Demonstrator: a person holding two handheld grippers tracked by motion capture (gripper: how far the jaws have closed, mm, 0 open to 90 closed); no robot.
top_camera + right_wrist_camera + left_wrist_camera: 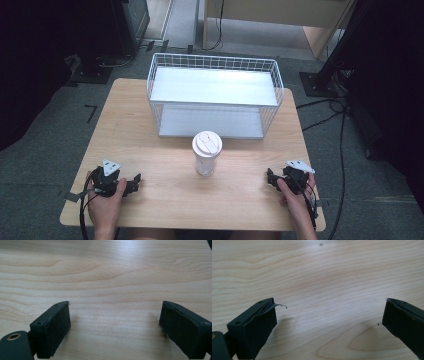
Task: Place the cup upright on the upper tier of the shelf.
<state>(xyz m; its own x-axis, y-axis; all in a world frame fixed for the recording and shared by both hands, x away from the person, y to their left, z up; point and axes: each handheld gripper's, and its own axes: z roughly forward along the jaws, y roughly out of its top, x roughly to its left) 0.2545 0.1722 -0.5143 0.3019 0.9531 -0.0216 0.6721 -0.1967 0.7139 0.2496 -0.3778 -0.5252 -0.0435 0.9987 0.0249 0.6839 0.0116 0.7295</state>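
A white lidded cup [206, 152] stands upright in the middle of the wooden table [150, 150], just in front of a white wire basket [215, 95] that lies on its side. My left gripper [134, 183] rests near the table's front left corner, held by a hand, its jaws pointing right toward the cup. My right gripper [270, 179] rests near the front right corner, jaws pointing left. In the left gripper view [329, 312] and the right gripper view [115, 315] the jaws stand wide apart over bare wood, nothing between them.
The basket's open side faces the cup and a metal shelf splits it into two levels. Bare wood stretches between the cup and each gripper. Cables [335, 115] and black stands [95, 70] lie on the grey floor around the table.
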